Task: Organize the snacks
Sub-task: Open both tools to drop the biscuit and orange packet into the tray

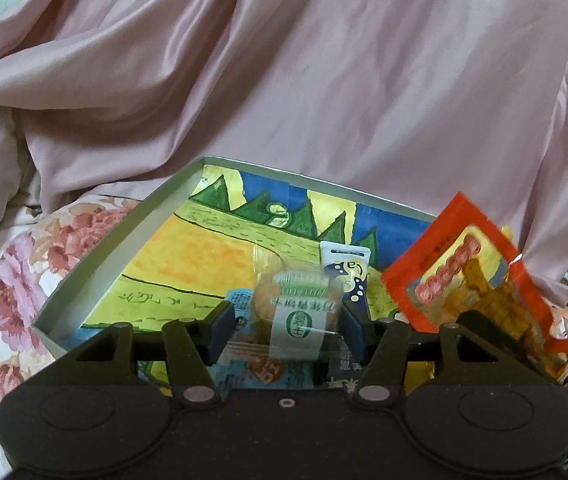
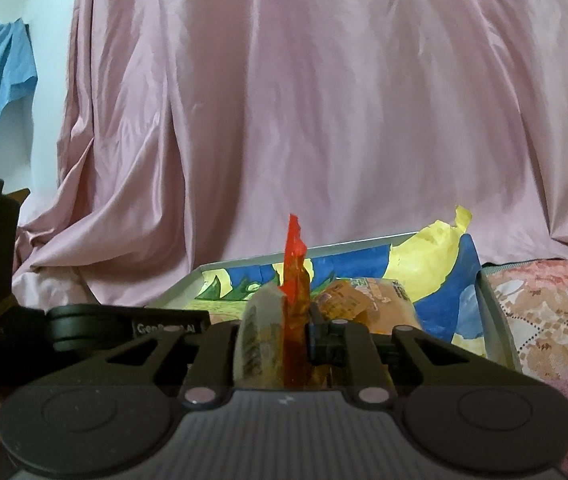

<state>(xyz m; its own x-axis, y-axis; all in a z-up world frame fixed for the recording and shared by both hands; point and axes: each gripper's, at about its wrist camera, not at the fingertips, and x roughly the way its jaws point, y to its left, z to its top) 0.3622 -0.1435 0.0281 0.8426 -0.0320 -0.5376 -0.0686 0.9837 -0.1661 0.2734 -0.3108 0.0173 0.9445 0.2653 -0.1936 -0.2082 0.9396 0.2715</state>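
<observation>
Black linkage arms and pivot discs of the left gripper (image 1: 285,330) fill the foot of the left wrist view. Between its jaws a clear-wrapped round pastry (image 1: 297,314) with green print is seen, blurred; the pads stand apart at the wrapper's sides, and whether it is gripped cannot be told. Behind it a shallow grey box (image 1: 124,236) lined with a painted landscape sheet is shown on a floral bed cover (image 1: 16,280); a small white and navy sachet (image 1: 345,266) lies inside, with further packets under the jaws. A red snack packet (image 1: 467,268) with a clear window is seen tilted at the box's right edge, pinched from below by the black fingers of the right gripper (image 1: 495,340).

Only in the right wrist view is that red packet (image 2: 295,280) shown edge-on and upright, clamped in the narrowly closed jaws of the right gripper (image 2: 289,344). Just left of it the pastry (image 2: 260,336) is touched by the packet. An orange-wrapped snack (image 2: 367,300) lies in the box (image 2: 497,320). Pink satin drapery (image 2: 323,100) forms the backdrop.
</observation>
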